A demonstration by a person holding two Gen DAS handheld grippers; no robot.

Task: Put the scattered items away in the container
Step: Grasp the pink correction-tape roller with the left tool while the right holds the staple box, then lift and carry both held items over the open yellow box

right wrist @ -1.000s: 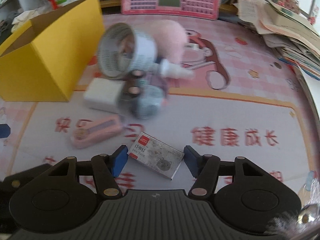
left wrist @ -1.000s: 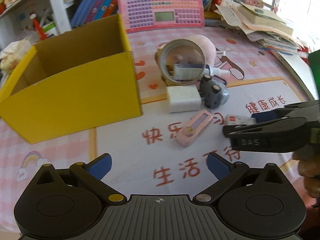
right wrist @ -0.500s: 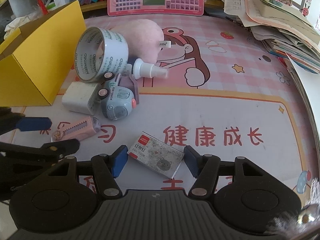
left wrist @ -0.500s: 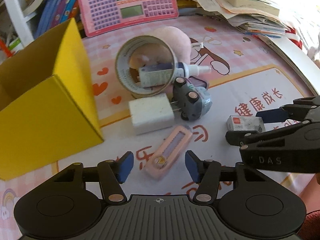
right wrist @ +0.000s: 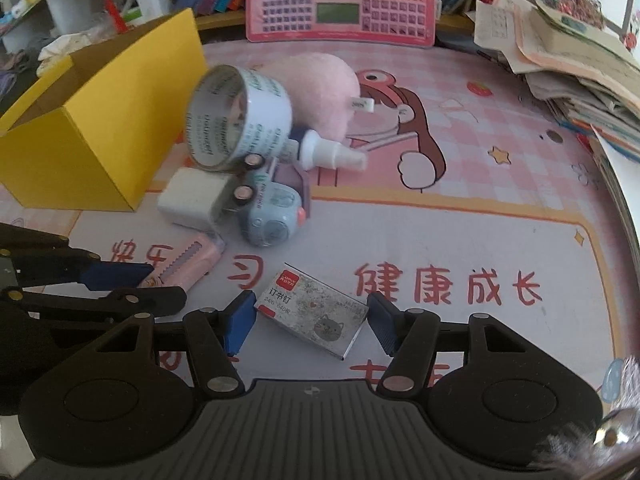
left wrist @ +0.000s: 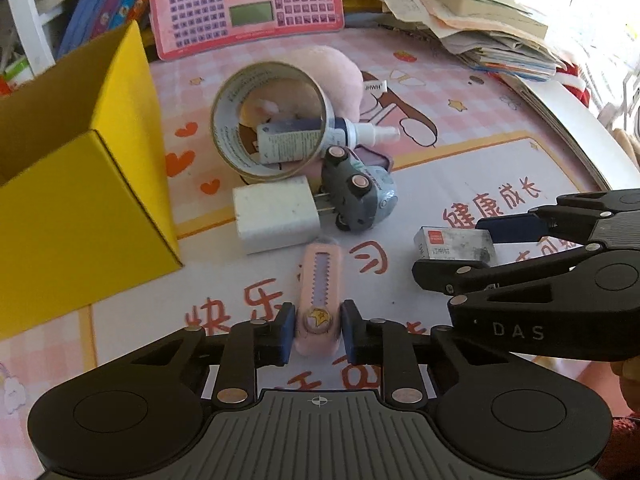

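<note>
Pink cutter (left wrist: 319, 300) sits between closing left tongs (left wrist: 316, 330); right tongs (right wrist: 310, 320) straddle staple box (right wrist: 312, 316).

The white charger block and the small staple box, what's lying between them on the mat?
In the left wrist view, the pink utility knife and printed mat lie between white charger block and staple box.
</note>
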